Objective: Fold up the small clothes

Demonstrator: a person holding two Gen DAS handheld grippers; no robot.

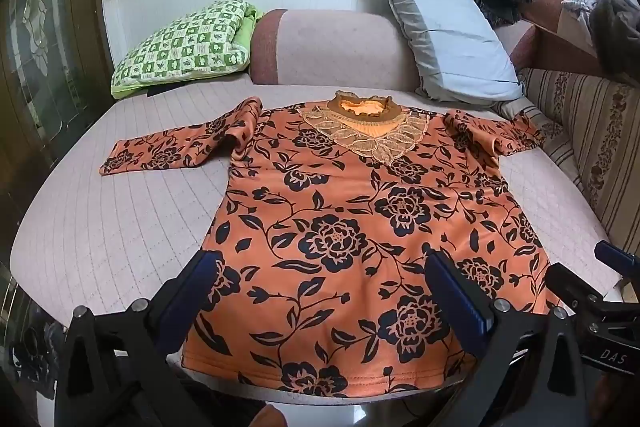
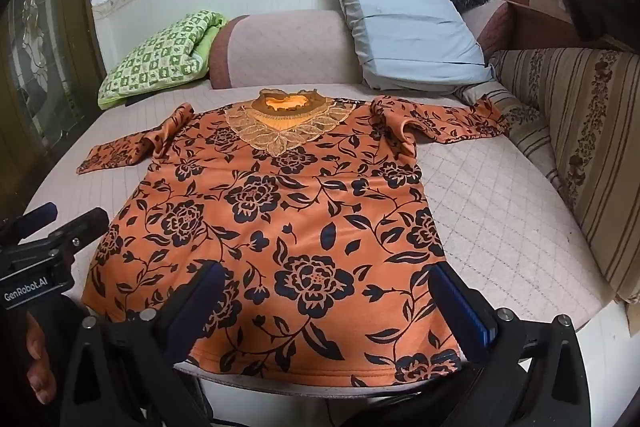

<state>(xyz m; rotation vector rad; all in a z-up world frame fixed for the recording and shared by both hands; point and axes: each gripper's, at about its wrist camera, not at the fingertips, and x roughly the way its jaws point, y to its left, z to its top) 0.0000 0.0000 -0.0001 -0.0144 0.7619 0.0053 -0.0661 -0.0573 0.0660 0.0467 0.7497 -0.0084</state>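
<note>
While both grippers are hovering above the near hem, the orange floral top (image 1: 340, 223) is lying spread face up on the quilted pink sofa seat (image 1: 120, 227), neck away from the person, hem at the seat's front edge. Its lace collar (image 1: 372, 135) is sitting flat near the backrest. The left sleeve (image 1: 176, 147) is stretching out sideways across the seat; the right sleeve (image 2: 440, 119) is reaching toward the striped floral cushion (image 2: 580, 131) and is touching its edge.

The left gripper (image 1: 320, 303) is standing fully released, both blue pads spread wide over the lower left part of the top, nothing pinched between them. The right gripper (image 2: 324, 307) is standing equally released over the lower right part, also empty. Whether either pad is brushing the fabric cannot be told.

Part of a hand (image 2: 38, 367) is showing at the left edge of the right wrist view, beside the left gripper's body.

Behind the top, a green checked blanket (image 1: 180, 43) and a grey-blue pillow (image 1: 452, 35) are leaning against the backrest, well apart from the garment.
</note>
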